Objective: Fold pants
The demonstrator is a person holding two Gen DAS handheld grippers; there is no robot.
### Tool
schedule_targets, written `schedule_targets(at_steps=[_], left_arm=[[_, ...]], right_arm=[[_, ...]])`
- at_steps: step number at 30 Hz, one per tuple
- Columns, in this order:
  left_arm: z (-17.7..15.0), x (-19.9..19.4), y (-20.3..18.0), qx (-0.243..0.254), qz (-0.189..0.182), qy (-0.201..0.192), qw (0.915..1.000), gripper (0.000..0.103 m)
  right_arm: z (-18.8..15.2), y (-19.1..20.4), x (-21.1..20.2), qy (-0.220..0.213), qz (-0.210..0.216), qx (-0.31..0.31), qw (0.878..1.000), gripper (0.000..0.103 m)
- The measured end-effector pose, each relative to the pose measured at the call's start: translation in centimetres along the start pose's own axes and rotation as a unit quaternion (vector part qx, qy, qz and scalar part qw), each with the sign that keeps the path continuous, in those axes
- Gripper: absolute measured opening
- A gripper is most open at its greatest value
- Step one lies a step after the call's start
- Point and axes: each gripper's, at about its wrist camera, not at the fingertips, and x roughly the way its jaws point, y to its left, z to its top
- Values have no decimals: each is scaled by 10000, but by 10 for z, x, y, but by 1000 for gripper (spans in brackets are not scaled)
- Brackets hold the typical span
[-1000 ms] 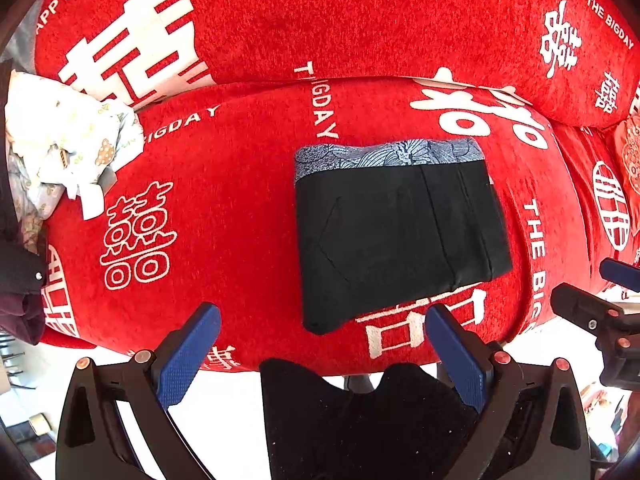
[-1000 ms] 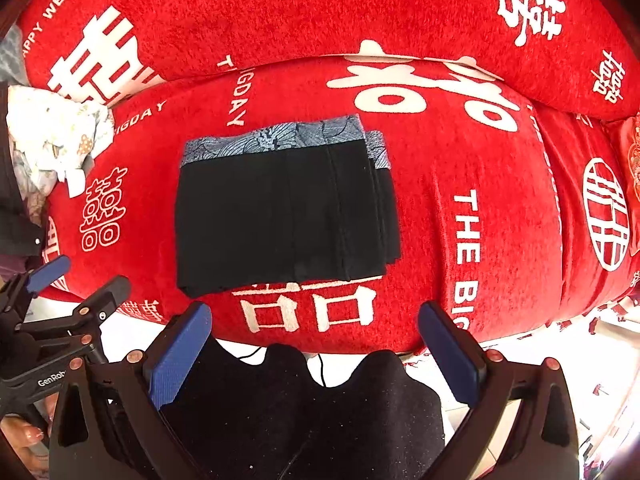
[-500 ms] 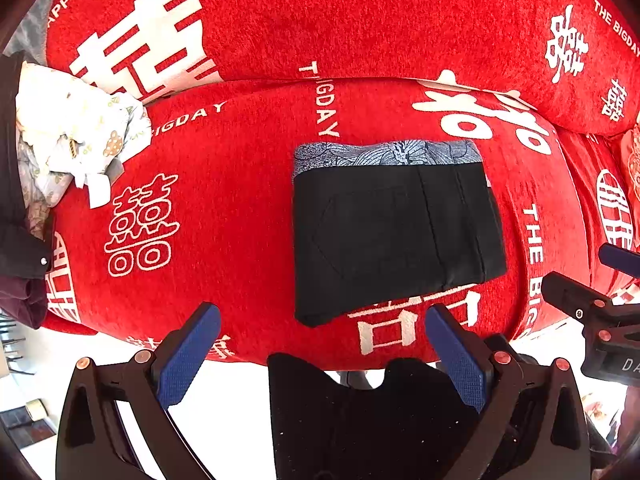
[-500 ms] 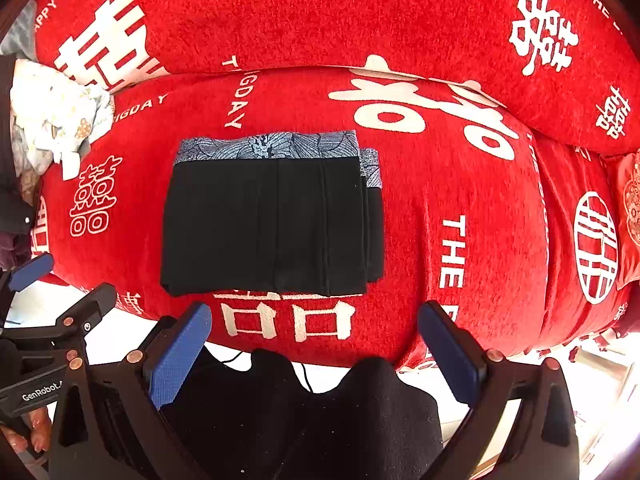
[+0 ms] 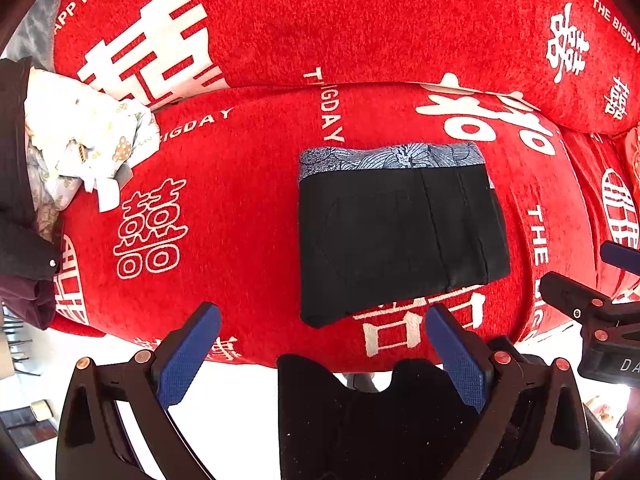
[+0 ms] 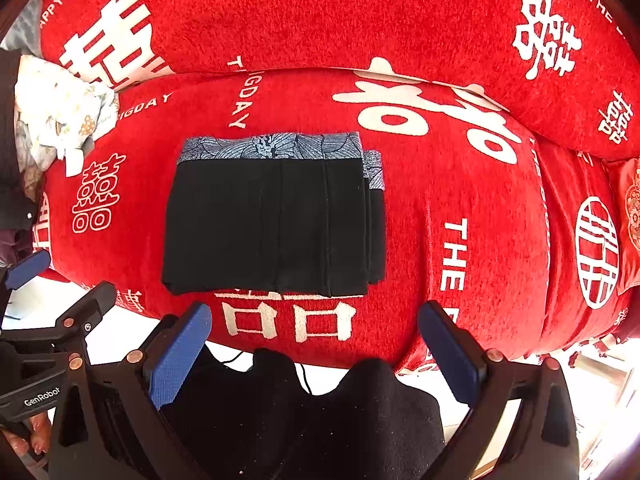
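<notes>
Black pants [image 5: 396, 236], folded into a rectangle with a blue patterned waistband, lie on a red sofa cushion [image 5: 248, 208]. Left tongs [image 5: 322, 328] and right tongs [image 6: 314, 326] hover near, both wide and empty.

Red sofa cover [image 5: 248, 208] with white lettering, crumpled white printed cloth [image 5: 84, 148] at left

Both wrist cameras are looking forward and down from beyond the red cover's [image 5: 248, 208] near edge. Both are framing the folded pants [image 5: 396, 236] [image 6: 272, 220]; each is catching the other gripper at its side edge.
</notes>
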Motion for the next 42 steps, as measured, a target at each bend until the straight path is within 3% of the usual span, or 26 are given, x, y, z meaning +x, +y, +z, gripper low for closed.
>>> schedule_targets(at_steps=[42], left_arm=[[14, 3, -1, -144, 1, -100, 9998, 103]], right_arm=[[12, -4, 6, 78, -75, -70, 9999, 103]])
